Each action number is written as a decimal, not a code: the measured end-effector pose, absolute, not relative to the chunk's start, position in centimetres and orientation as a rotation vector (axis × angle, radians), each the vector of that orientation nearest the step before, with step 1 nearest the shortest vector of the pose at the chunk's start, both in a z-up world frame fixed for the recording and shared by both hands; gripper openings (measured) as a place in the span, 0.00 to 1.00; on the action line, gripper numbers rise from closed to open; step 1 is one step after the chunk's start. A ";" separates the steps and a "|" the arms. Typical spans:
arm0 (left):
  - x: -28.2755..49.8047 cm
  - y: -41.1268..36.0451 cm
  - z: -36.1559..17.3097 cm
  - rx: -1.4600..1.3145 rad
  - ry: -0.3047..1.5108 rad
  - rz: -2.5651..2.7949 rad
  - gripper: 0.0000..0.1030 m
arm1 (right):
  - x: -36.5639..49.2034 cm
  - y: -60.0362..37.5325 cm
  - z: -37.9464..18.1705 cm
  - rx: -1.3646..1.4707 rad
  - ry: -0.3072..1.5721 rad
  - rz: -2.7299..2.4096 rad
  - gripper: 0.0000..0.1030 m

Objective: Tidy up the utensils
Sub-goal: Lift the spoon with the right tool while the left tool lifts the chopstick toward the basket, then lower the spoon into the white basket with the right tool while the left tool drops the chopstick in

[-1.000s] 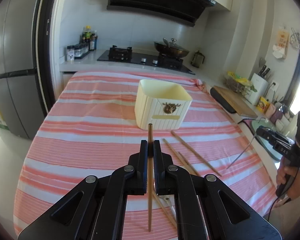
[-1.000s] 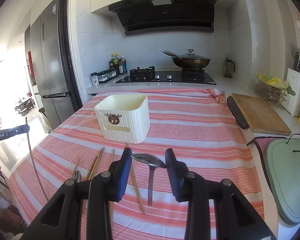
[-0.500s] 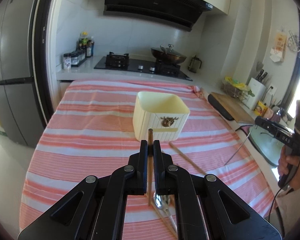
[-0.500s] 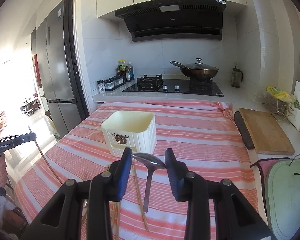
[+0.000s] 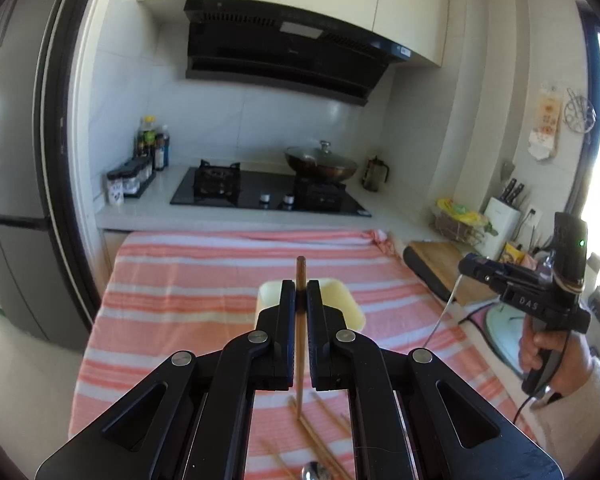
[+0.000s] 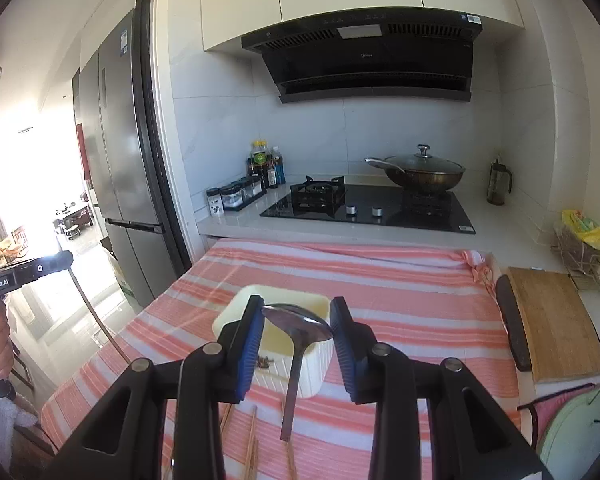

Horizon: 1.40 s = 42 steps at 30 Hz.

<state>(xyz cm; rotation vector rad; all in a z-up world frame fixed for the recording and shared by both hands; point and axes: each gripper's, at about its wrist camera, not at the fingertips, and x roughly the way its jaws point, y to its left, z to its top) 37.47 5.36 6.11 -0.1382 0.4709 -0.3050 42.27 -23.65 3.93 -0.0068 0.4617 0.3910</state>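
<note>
Tongs (image 5: 300, 299) (left) around chopstick (image 5: 300, 344)

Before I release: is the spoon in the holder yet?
Out. The spoon hangs in the right gripper above the holder.

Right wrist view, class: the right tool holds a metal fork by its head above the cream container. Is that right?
Not quite. The right wrist view shows the right tool holding a metal spoon, not a fork, by its bowl above the cream container.
</note>
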 end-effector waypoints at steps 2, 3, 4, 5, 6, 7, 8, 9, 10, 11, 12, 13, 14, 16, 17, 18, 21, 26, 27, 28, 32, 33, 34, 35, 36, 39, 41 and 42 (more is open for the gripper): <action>39.1 5.0 7.7 -0.136 0.438 -0.301 0.03 | 43.8 -22.8 5.2 -0.004 0.444 0.400 0.34; 40.0 4.7 8.2 -0.136 0.421 -0.300 0.03 | 44.6 -22.3 5.7 -0.002 0.433 0.402 0.34; 40.8 4.4 8.7 -0.136 0.404 -0.300 0.03 | 45.3 -21.9 6.2 -0.002 0.420 0.405 0.34; 41.7 4.0 9.0 -0.129 0.385 -0.294 0.03 | 46.1 -21.4 6.6 -0.001 0.407 0.407 0.34; 42.5 3.6 9.1 -0.116 0.369 -0.283 0.03 | 46.8 -20.9 6.9 -0.002 0.395 0.408 0.34; 43.3 3.1 9.0 -0.106 0.361 -0.276 0.03 | 47.6 -20.5 6.9 -0.005 0.386 0.407 0.34; 44.2 2.7 8.8 -0.100 0.363 -0.274 0.03 | 48.4 -20.0 6.8 -0.011 0.380 0.404 0.33; 45.2 2.3 8.3 -0.097 0.375 -0.272 0.03 | 49.1 -19.6 6.5 -0.017 0.378 0.402 0.33; 46.2 1.9 7.7 -0.091 0.394 -0.269 0.03 | 49.8 -19.3 6.1 -0.022 0.381 0.400 0.33; 47.1 1.6 7.0 -0.088 0.416 -0.269 0.03 | 50.5 -19.0 5.5 -0.026 0.391 0.399 0.34; 48.1 1.4 6.4 -0.087 0.442 -0.270 0.03 | 51.4 -18.7 4.8 -0.027 0.410 0.399 0.34; 49.0 1.2 5.5 -0.085 0.475 -0.273 0.03 | 52.1 -18.5 3.9 -0.027 0.432 0.399 0.34; 49.9 1.0 4.7 -0.089 0.508 -0.279 0.03 | 52.9 -18.4 3.1 -0.024 0.457 0.400 0.34; 51.4 0.9 2.9 -0.100 0.579 -0.297 0.03 | 54.2 -18.4 1.2 -0.017 0.508 0.401 0.33; 52.1 0.8 1.8 -0.104 0.613 -0.304 0.03 | 54.8 -18.4 0.1 -0.014 0.538 0.399 0.33; 52.6 0.7 1.0 -0.106 0.640 -0.309 0.03 | 55.5 -18.3 -1.0 -0.009 0.570 0.395 0.33; 54.1 0.4 -2.0 -0.113 0.724 -0.325 0.03 | 57.5 -18.8 -3.9 0.029 0.658 0.381 0.32; 55.9 -0.4 -4.9 -0.110 0.765 -0.310 0.03 | 60.6 -19.0 -7.5 0.050 0.765 0.353 0.23; 56.2 -0.6 -5.2 -0.118 0.766 -0.311 0.03 | 61.0 -18.9 -7.9 0.046 0.775 0.341 0.23; 56.6 -0.6 -5.3 -0.130 0.770 -0.313 0.03 | 61.3 -18.9 -8.1 0.048 0.775 0.334 0.23; 58.7 -1.4 -6.7 -0.132 0.826 -0.292 0.08 | 60.4 -19.2 -6.7 0.079 0.700 0.329 0.23; 59.1 -1.6 -7.3 -0.132 0.849 -0.281 0.23 | 59.9 -19.1 -6.1 0.076 0.675 0.332 0.23; 59.4 -1.7 -7.9 -0.132 0.872 -0.267 0.35 | 59.1 -19.0 -5.5 0.063 0.648 0.334 0.23; 59.3 -1.7 -8.3 -0.133 0.880 -0.244 0.57 | 58.2 -18.8 -4.9 0.050 0.625 0.341 0.23; 58.9 -1.4 -8.5 -0.137 0.865 -0.224 0.64 | 57.2 -18.7 -4.3 0.037 0.608 0.350 0.23; 56.8 -0.4 -8.7 -0.167 0.844 -0.235 0.64 | 53.5 -18.7 -3.3 -0.013 0.563 0.363 0.34; 54.8 0.5 -8.4 -0.171 0.822 -0.244 0.68 | 50.4 -19.0 -3.2 -0.043 0.533 0.365 0.45; 53.3 1.1 -8.2 -0.162 0.806 -0.243 0.74 | 48.8 -19.3 -3.3 -0.058 0.522 0.364 0.46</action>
